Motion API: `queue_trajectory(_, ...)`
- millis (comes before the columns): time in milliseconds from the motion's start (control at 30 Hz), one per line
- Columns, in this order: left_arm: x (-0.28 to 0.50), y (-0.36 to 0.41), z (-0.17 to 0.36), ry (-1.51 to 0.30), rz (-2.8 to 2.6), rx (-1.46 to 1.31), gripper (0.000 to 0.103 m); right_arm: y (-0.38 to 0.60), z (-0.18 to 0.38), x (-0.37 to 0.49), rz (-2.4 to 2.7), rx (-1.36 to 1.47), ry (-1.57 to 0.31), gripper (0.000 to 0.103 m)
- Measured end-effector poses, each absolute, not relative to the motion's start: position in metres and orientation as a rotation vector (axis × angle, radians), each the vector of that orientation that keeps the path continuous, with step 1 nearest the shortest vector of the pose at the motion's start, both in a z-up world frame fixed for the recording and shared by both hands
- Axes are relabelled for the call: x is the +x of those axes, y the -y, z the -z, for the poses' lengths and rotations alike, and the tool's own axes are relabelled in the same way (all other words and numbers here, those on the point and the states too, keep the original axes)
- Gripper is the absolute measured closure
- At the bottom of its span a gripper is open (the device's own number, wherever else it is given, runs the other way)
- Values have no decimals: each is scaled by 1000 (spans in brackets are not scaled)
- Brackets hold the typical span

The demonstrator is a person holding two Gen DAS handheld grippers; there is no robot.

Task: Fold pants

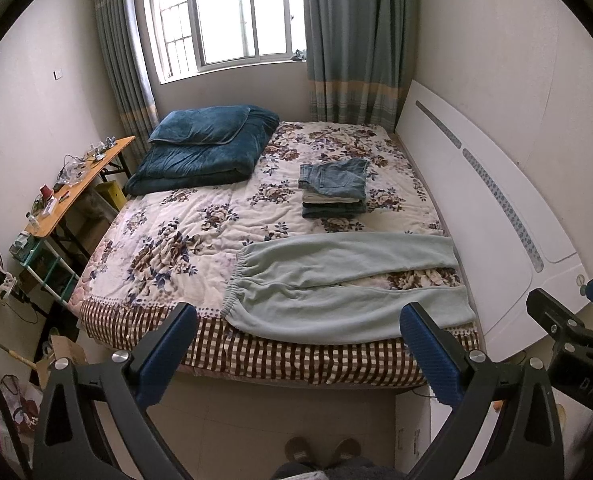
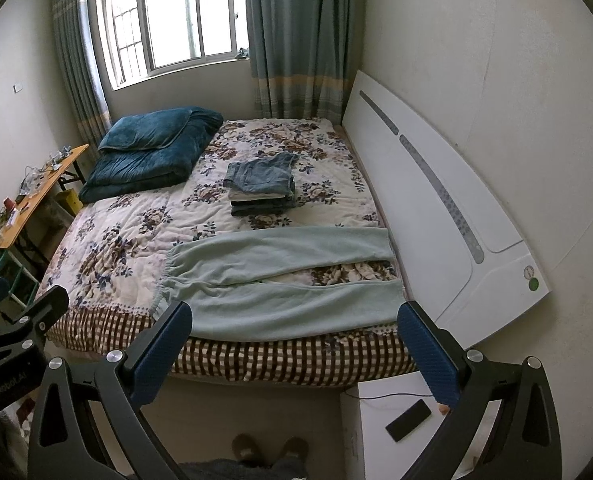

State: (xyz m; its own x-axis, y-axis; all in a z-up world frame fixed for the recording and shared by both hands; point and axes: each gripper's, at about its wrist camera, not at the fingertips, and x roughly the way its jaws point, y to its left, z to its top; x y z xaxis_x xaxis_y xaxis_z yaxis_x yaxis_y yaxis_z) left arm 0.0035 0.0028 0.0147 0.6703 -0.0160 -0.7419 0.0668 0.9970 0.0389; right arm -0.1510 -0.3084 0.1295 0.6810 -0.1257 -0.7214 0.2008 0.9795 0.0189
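Both your left gripper [image 1: 298, 350] and right gripper [image 2: 294, 346] hang spread wide and empty at the bottom of frame, short of the bed [image 1: 296, 354]. The pants [image 1: 336, 284] lie flat at its near edge, lower centre, long axis left-right, waistband left, cuffs right. Grab one layer or drag them, and they may bunch or slide off toward the floor.

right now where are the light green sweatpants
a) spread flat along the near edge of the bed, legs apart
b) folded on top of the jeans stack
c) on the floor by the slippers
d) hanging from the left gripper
a: the light green sweatpants lie unfolded along the near edge of the bed, legs split in a V, in front of the stack of folded jeans; neither gripper touches them.
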Motion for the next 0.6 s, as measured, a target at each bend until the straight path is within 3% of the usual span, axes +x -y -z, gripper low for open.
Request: queue_trajectory(600,20,7,-15,-839,16,36,0,330,-113,-142,184,150,-803,0)
